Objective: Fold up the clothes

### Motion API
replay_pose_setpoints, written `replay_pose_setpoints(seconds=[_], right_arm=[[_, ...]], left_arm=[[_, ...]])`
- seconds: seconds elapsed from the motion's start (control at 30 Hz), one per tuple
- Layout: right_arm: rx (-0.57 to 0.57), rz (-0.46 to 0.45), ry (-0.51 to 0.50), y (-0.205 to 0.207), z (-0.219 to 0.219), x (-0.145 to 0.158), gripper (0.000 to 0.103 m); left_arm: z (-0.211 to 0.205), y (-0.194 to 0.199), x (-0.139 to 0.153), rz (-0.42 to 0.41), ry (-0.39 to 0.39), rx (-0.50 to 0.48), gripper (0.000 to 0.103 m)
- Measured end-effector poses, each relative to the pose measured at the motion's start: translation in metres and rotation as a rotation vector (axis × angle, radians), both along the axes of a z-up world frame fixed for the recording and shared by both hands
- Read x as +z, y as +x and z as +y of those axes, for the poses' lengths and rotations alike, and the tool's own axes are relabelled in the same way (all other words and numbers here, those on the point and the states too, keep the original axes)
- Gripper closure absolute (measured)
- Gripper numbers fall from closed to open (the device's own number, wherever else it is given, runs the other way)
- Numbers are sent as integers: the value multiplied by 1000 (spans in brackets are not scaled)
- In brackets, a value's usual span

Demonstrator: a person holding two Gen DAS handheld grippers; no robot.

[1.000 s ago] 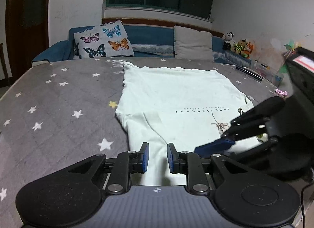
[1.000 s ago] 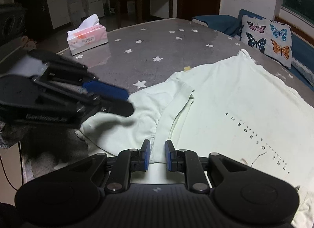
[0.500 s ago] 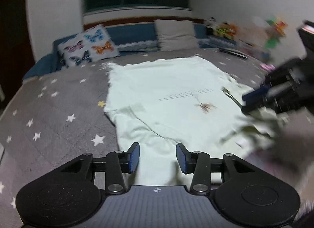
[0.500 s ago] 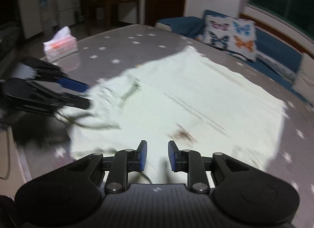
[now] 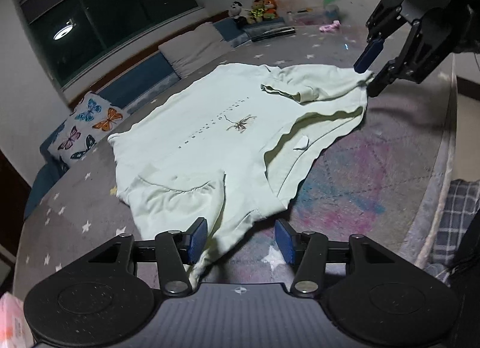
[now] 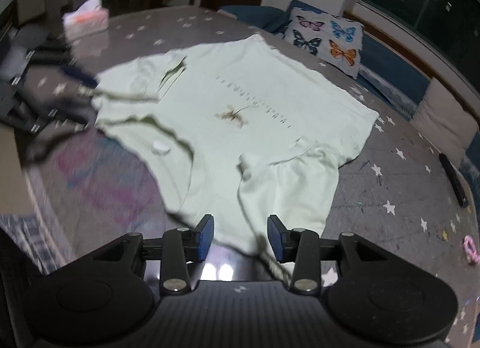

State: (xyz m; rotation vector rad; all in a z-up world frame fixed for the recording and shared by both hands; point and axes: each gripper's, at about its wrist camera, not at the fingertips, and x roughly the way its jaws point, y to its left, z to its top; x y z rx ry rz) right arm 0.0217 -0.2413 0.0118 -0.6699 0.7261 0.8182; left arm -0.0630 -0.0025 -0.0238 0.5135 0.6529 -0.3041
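Note:
A pale green T-shirt (image 5: 210, 144) (image 6: 240, 108) with a line of print and a small insect motif lies spread on the grey star-patterned cover (image 5: 75, 216). My left gripper (image 5: 241, 240) is at one sleeve. Its jaws stand apart and are closing, with the sleeve's edge lying loose between them. My right gripper (image 6: 241, 237) is at the other sleeve. Its jaws are opening over a fold of cloth that the pads do not press. The right gripper (image 5: 370, 76) also shows at the shirt's far corner. The left gripper (image 6: 81, 84) is a blur.
A butterfly pillow (image 5: 87, 126) (image 6: 324, 39) and blue cushions line the back. A tissue box (image 6: 85, 19) stands far left. A black remote (image 6: 453, 180) and a pink item (image 6: 469, 247) lie to the right. Plaid cloth (image 5: 459, 213) hangs at the near edge.
Both grippers let go of the cloth, widened their jaws and swung apart to opposite sleeves. The left view has rolled. The shirt now lies spread wider.

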Motion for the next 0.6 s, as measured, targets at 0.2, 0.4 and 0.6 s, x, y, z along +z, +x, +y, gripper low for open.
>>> replay_pose_setpoints(seconds=[0.2,0.4,0.6], right_arm=[[30,-48,-36,-9,1,-9,53],[45,-96,-51,-13,2,-20,53],[34,-116,4,-7,3,-26,53]], left_arm=[[0,6,1,-5,-39,0,90],[12,29,22,-27,-156,89,93],[16,56,37,-42,-205,110,93]])
